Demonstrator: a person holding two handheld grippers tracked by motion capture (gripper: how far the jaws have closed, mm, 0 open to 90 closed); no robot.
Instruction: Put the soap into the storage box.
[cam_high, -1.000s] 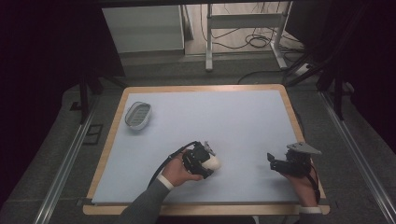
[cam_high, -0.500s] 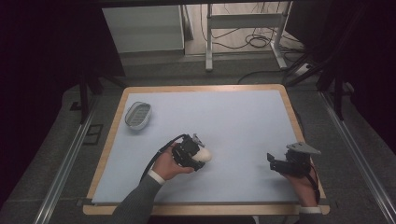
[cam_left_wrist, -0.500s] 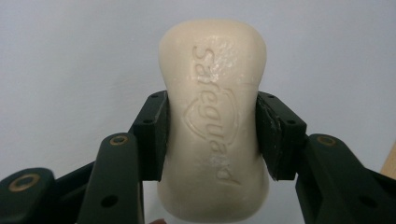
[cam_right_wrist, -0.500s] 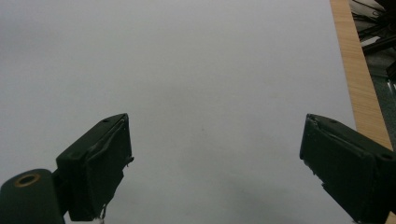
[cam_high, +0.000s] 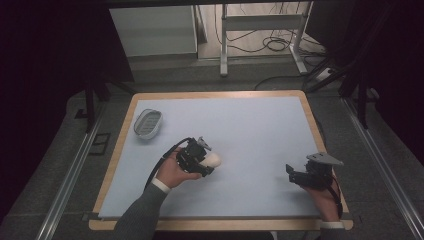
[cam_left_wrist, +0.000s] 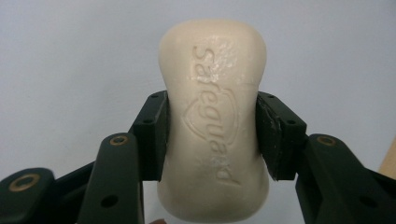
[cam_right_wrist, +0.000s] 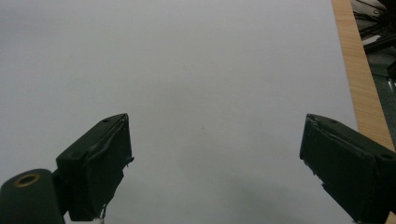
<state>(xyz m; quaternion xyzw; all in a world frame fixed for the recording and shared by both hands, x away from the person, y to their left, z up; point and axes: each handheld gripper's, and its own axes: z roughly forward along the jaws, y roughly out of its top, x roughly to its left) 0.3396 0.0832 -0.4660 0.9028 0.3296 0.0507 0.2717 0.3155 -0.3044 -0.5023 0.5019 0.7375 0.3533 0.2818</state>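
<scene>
The soap bar is sitting between the two jaws of the left hand-held gripper, which is clamping it across its narrow waist; its long axis is running straight out along the jaw direction, with roughly half the bar projecting past the pads. In the high view the bar's pale free end is pointing toward the right side of the tabletop, and the bar appears to be riding just above the surface rather than lying on it, though contact cannot be ruled out. The grey mesh soap dish is lying up and to the left of this gripper, on the side opposite to the bar's free end, near the tabletop's left edge. The left hand is clearly the nearer one to the dish. The right hand-held gripper is waiting well apart near the right edge, its jaws standing wide open and holding nothing. Judged from this layout, a placement into the dish is likely calling for the gripper to be swung round toward it.
</scene>
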